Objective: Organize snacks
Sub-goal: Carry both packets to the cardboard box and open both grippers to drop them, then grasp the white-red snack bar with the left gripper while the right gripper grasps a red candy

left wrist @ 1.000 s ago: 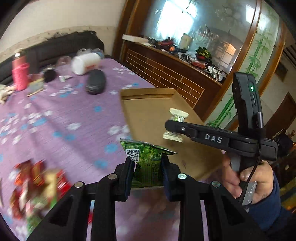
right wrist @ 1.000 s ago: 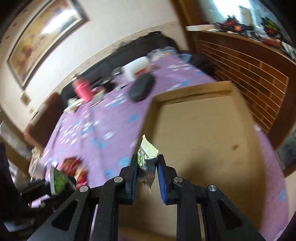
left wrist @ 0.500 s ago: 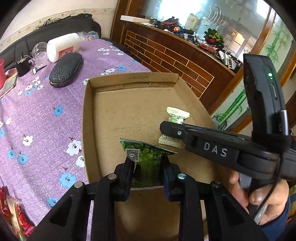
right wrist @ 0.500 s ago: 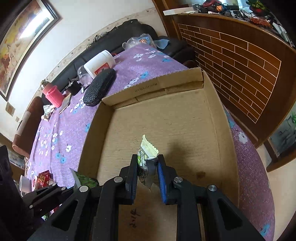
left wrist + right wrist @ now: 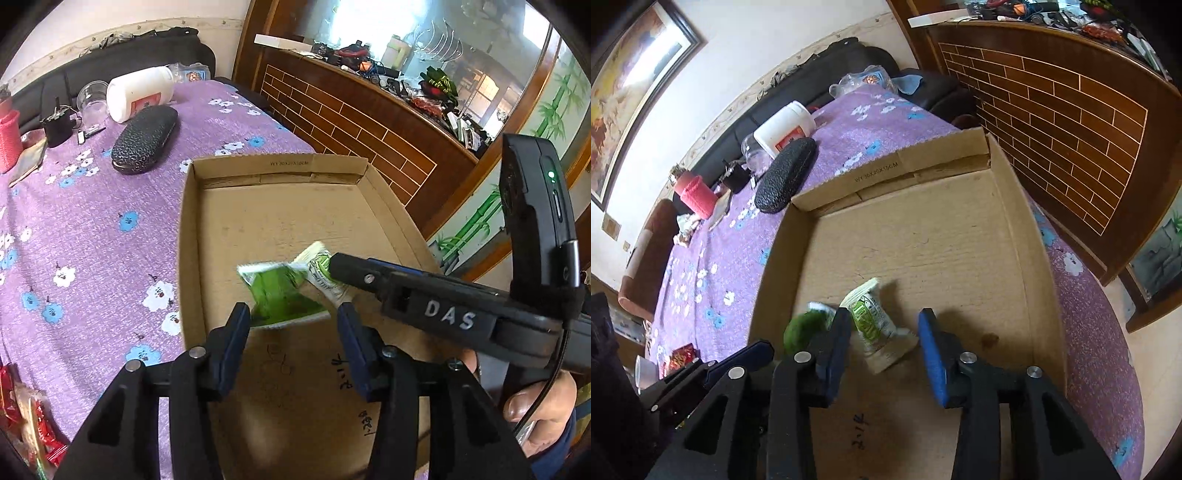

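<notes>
The tray [image 5: 1015, 206] is made of matt, rough brown cardboard, and the table is covered by a purple flowered cloth [image 5: 92, 229]. The green snack packet [image 5: 284, 295] and the white snack packet [image 5: 875, 328] are wrapped in glossy plastic film.

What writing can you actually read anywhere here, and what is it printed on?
"DAS": white letters on the side of the right gripper.
"WY 30X20X10CM", roughly; small and faint: far wall of the cardboard box.
Handwritten black marks on the box floor: not legible.
Green snack packet and white-and-green snack packet: print blurred, unreadable.
Red label on the white jar: too small to read.
</notes>
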Tool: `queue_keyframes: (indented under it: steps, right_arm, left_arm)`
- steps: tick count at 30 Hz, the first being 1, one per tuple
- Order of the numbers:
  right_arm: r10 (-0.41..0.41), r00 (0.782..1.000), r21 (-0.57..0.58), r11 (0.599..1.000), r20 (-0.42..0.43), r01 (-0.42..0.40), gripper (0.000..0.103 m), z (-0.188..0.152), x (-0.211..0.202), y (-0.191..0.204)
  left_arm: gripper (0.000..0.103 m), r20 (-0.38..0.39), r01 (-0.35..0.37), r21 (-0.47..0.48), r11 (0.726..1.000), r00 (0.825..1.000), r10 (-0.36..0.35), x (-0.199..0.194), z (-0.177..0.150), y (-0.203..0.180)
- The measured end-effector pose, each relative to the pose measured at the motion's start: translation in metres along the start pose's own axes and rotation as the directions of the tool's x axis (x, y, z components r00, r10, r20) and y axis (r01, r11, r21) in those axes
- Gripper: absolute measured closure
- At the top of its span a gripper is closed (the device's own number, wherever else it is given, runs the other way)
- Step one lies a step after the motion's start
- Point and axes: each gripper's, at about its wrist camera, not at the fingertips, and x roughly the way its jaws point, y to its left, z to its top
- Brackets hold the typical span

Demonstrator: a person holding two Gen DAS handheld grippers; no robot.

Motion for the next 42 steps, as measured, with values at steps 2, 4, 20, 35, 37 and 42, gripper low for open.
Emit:
queue_keyframes:
  steps: [2, 4, 20, 35, 37, 42]
  right_arm:
    - [-0.004, 0.999, 0.014, 1.0, 0.034, 0.004, 0.053, -0.001, -0.014, 0.001]
    - [0.01, 0.993, 0.076, 0.997, 0.115, -0.019, 0.028, -0.005, -0.037, -0.003]
    - [0.424, 0.898, 0.344, 0.831, 0.117, -0.437, 0.021, -0.08, -0.066, 0.028]
    - [0.247, 0.957, -0.165, 0.948, -0.15, -0.27, 0.021, -0.131, -0.018, 0.178]
    - [0.221, 0.959, -0.188, 0.949, -0.177, -0.253, 0.021, -0.137, -0.008, 0.182]
    - [0.132, 0.964, -0.297, 0.934, -0.23, -0.198, 0.067, -0.149, 0.024, 0.206]
  left_arm:
    - [0.055, 0.012, 0.012, -0.023, 1.0, 1.0, -0.012, -0.009, -0.002, 0.004]
    - [0.055, 0.031, 0.028, -0.048, 0.998, 0.999, -0.027, -0.019, -0.005, 0.009]
    - [0.055, 0.154, 0.019, -0.049, 0.999, 0.988, -0.012, -0.12, -0.077, 0.039]
    - [0.047, 0.23, -0.156, -0.214, 0.964, 0.951, 0.205, -0.225, -0.15, 0.165]
    - [0.047, 0.22, -0.182, -0.282, 0.942, 0.944, 0.248, -0.237, -0.162, 0.195]
    - [0.047, 0.187, -0.228, -0.414, 0.881, 0.926, 0.327, -0.254, -0.188, 0.247]
